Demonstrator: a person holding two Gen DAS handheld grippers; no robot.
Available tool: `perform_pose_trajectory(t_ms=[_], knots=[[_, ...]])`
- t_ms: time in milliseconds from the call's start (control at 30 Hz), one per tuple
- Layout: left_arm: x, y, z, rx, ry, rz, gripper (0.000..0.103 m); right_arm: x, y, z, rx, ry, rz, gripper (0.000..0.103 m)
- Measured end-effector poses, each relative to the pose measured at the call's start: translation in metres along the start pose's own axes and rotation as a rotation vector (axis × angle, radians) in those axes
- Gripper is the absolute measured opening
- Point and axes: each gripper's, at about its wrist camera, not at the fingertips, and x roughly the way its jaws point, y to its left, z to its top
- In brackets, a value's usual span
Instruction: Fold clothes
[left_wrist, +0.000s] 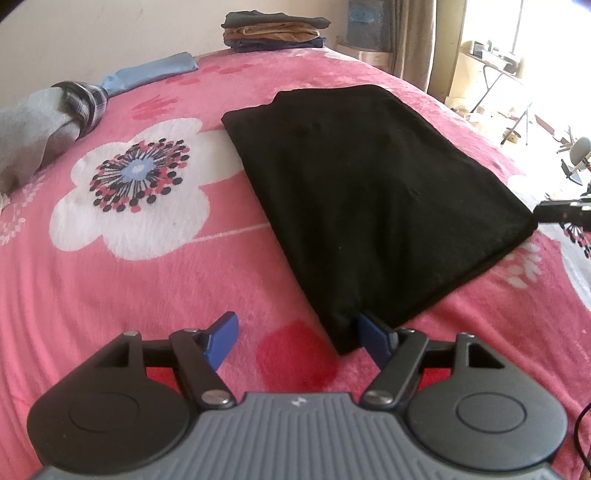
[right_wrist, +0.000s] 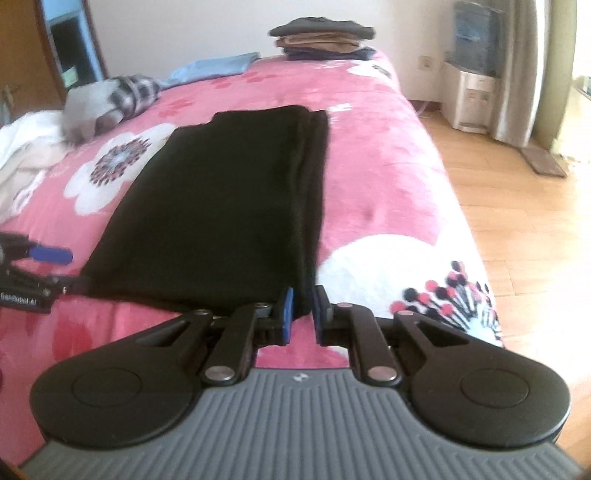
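Garment: a black knit garment folded into a long flat rectangle (right_wrist: 221, 206) lies on the bed, stretching away from both grippers, its near short edge right at their fingertips.
Right gripper: the right gripper (right_wrist: 303, 306) has its blue pads nearly together, pinching the layered near-right corner of the black garment; folded edges run away from it along the garment's right side.
Left gripper: the left gripper (left_wrist: 299, 332) stands wide open; its right finger (left_wrist: 373, 336) touches the garment's near-left corner, its left finger rests apart on the blanket, and nothing is gripped.
Bed cover: a pink fleece blanket with large white flowers (left_wrist: 110, 258) lies under everything.
Farther off: beyond the garment, a stack of folded clothes (right_wrist: 321, 37) sits at the far end; left of it lie a pale blue cloth (left_wrist: 147, 72) and a grey-and-plaid bundle (left_wrist: 55, 118).
Risk: with only one corner held, lifting now would likely drag the garment askew and spill the layers open.
Second risk: the open gripper could catch only the top layer, or snag the blanket instead.
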Motion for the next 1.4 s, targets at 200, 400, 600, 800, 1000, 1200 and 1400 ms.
perform_pose_trajectory(t_ms=[200, 400, 600, 800, 1000, 1200, 1400], knots=[[-0.005, 0.001, 0.002, -0.001, 0.004, 0.011, 0.075, -0.007, 0.000, 0.011, 0.022, -0.049, -0.002, 0.010], [-0.010, 0.000, 0.007, 0.007, -0.011, 0.021, 0.075, -0.006, 0.007, 0.013, 0.008, -0.056, 0.001, 0.011], [-0.012, -0.003, 0.011, 0.006, -0.009, 0.011, 0.075, -0.007, 0.011, 0.013, -0.005, -0.063, -0.002, 0.012], [-0.013, -0.006, 0.012, 0.005, -0.007, 0.005, 0.075, -0.007, 0.010, 0.013, 0.003, -0.061, -0.004, 0.012], [-0.012, -0.006, 0.012, 0.000, -0.003, 0.005, 0.076, -0.005, 0.013, 0.012, 0.001, -0.057, 0.000, 0.012], [-0.012, -0.005, 0.012, -0.004, 0.003, 0.007, 0.076, -0.003, 0.015, 0.012, 0.004, -0.052, 0.006, 0.012], [-0.012, -0.006, 0.012, -0.005, 0.007, 0.008, 0.076, -0.002, 0.016, 0.011, 0.008, -0.048, 0.011, 0.013]])
